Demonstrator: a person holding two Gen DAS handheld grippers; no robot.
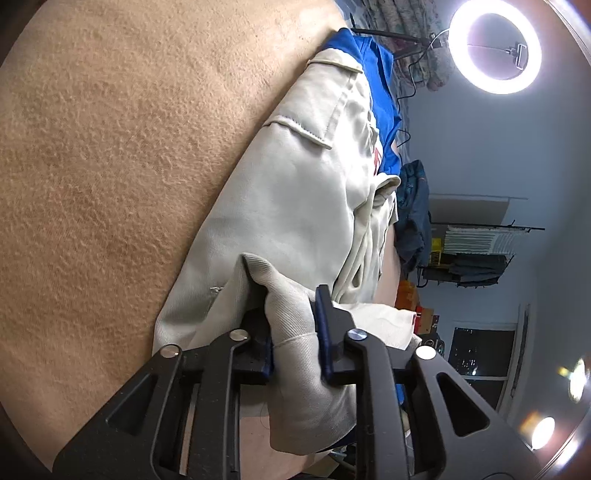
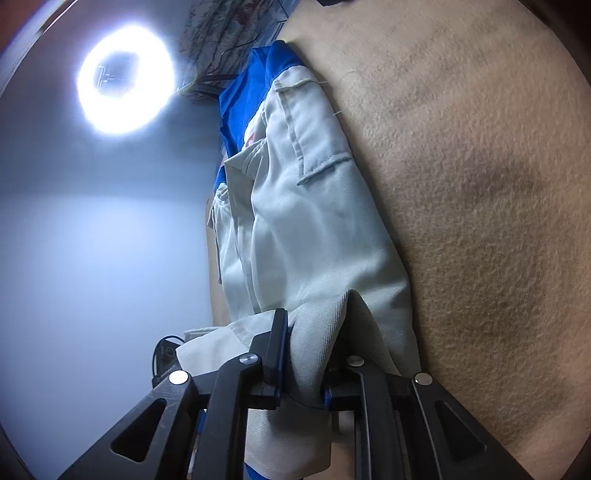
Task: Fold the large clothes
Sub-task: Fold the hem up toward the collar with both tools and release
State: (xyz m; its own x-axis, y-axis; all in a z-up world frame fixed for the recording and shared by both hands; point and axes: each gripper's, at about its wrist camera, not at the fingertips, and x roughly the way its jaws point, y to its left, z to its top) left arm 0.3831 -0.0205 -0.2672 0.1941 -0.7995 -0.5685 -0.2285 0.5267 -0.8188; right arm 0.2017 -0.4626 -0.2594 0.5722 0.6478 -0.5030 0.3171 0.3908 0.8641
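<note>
Cream work jacket (image 1: 295,192) with blue collar lying on tan fleece blanket (image 1: 110,166), long axis running away from both cameras, collar end far, hem near. Left gripper (image 1: 295,325) narrowly parted, pinching bunched hem fabric. Right gripper (image 2: 314,343) likewise clamping hem fold. Ring light (image 1: 495,46) beyond collar.

A tan, nubbly blanket-like surface (image 1: 110,155) fills most of both views. A lit ring light (image 1: 495,51) glares against a pale blue-grey wall (image 1: 480,147), with a patterned curtain (image 1: 406,18) beside it. A black wire rack (image 1: 476,254) holds stacked folded items, a dark blue garment (image 1: 415,206) hangs near it, and a dark window (image 1: 480,354) shows small points of light
</note>
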